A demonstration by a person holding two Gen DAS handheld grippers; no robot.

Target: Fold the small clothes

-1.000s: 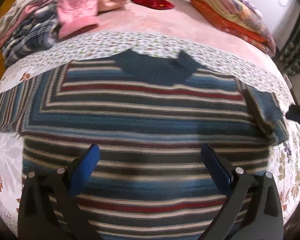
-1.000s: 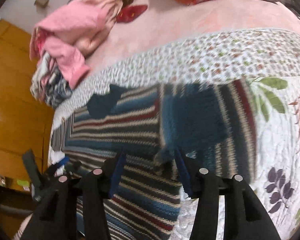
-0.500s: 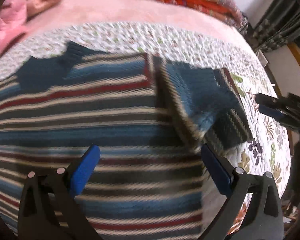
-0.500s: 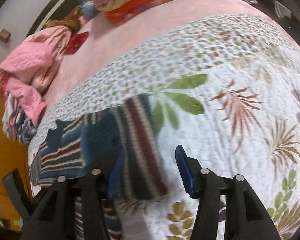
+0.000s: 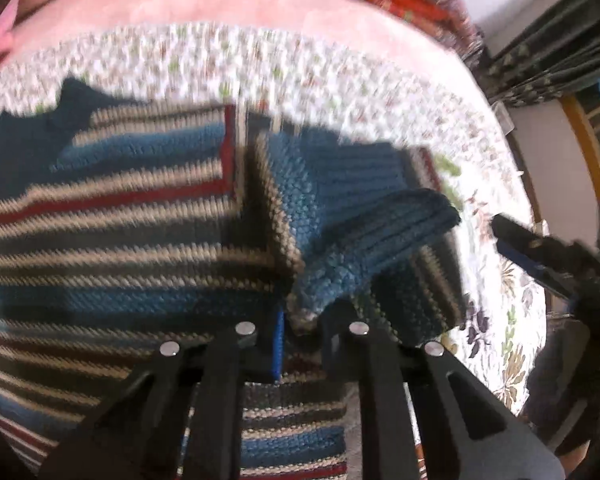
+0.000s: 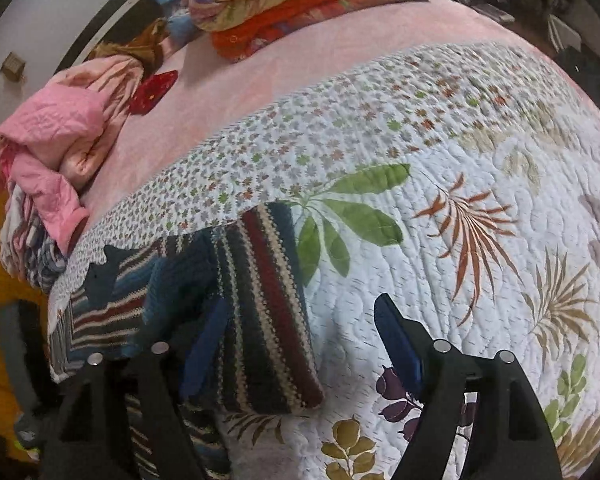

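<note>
Blue, maroon, cream striped sweater (image 5: pixel 148 216); white, seemingly leaf-printed quilt (image 6: pixel 440 280).

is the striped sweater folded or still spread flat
Partly folded: the striped sweater has its right sleeve turned in over the body; the rest lies spread on the quilt.

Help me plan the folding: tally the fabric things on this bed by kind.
Striped sweater: 1
Heap of unfolded clothes: 1
Stack of folded blankets: 1
Small red cloth: 1
Floral quilt: 1
Total: 5
</note>
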